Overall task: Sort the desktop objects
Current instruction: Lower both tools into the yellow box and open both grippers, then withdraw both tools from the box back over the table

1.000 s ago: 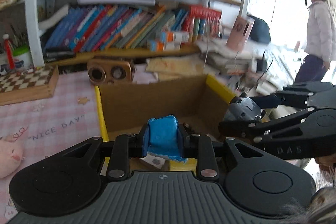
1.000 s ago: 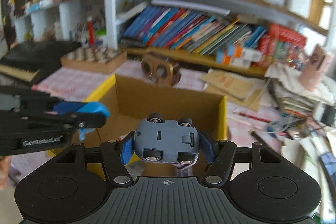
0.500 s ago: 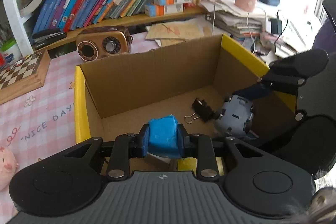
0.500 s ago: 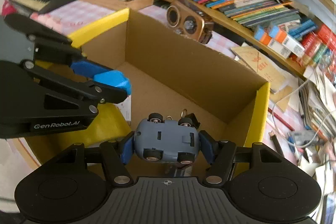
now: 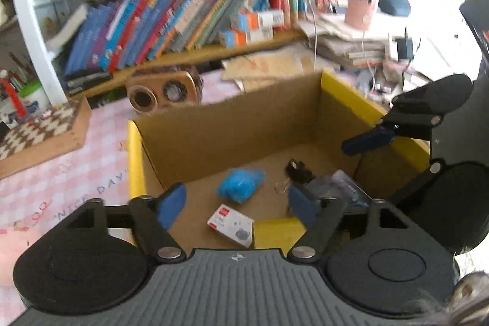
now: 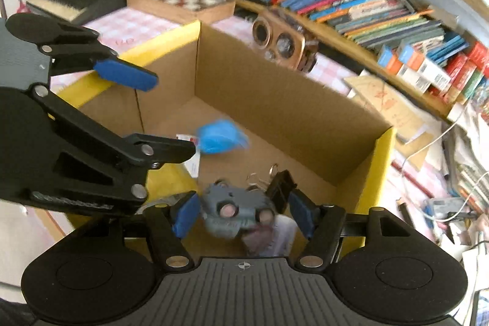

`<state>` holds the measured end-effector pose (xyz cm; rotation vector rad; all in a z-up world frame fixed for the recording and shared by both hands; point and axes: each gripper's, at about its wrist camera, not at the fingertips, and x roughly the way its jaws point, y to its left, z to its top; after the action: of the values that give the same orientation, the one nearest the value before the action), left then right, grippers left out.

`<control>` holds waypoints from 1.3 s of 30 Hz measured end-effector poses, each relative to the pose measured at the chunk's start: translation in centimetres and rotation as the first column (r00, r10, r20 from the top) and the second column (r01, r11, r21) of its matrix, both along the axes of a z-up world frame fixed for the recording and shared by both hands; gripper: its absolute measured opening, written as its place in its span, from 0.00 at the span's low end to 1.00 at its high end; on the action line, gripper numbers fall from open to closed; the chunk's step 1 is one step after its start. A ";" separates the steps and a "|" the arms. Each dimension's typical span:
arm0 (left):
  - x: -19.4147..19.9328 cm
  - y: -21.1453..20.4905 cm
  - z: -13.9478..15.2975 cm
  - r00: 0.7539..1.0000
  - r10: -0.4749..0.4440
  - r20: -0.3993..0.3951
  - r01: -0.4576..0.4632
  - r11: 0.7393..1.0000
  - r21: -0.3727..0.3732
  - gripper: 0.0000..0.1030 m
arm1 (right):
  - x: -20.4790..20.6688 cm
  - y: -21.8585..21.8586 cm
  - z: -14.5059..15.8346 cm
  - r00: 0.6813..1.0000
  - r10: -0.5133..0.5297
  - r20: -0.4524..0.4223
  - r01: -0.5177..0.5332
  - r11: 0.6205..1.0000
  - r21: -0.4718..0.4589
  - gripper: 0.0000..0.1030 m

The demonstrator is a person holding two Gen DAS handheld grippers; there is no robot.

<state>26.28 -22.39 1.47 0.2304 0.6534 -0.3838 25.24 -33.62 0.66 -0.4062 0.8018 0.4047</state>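
Cardboard box [image 5: 259, 124]: yellow-edged, open-topped, standing on the pink checked surface [image 5: 55, 182]; your collecting bin, which is why both tools hang over its mouth.

Left gripper [image 5: 235, 203]: your jaws are opening, with nothing between the pads. The blue crumpled object [image 5: 241, 181] sits blurred over the box floor, clear of the pads, so it reads as just let go.

Right gripper [image 6: 244, 213]: your jaws are opening too. The grey toy car [image 6: 235, 213] is between the pads, wheels toward the camera, but gaps show on both sides; judged released, not gripped. It is tilted and blurred, low in the box's near corner.

Already in the box: a black binder clip [image 5: 298, 168] beside the car, and a small white packet [image 5: 230, 225] by the near wall.

Outside, unsorted: a wooden speaker [image 5: 165, 92] behind the box and a chessboard [image 5: 39, 130] to its left.
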 end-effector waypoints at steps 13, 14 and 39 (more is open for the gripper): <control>-6.5 3.0 4.2 0.976 0.109 0.186 -0.093 0.992 -0.090 0.97 | -5.0 -2.8 4.2 0.950 -0.234 0.208 0.190 0.959 0.210 0.84; -7.0 3.3 4.3 0.974 0.118 0.193 -0.102 0.990 -0.092 0.98 | -5.4 -2.9 4.4 0.942 -0.256 0.216 0.207 0.952 0.226 0.84; -15.9 15.2 0.8 0.969 0.226 0.100 -0.211 0.967 -0.141 1.00 | -17.3 2.6 1.0 0.834 -0.536 0.127 0.498 0.832 0.243 0.92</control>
<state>10.42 -7.15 2.29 0.0543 0.5316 -0.1975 7.90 -31.01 1.66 -0.0228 0.6426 -0.0694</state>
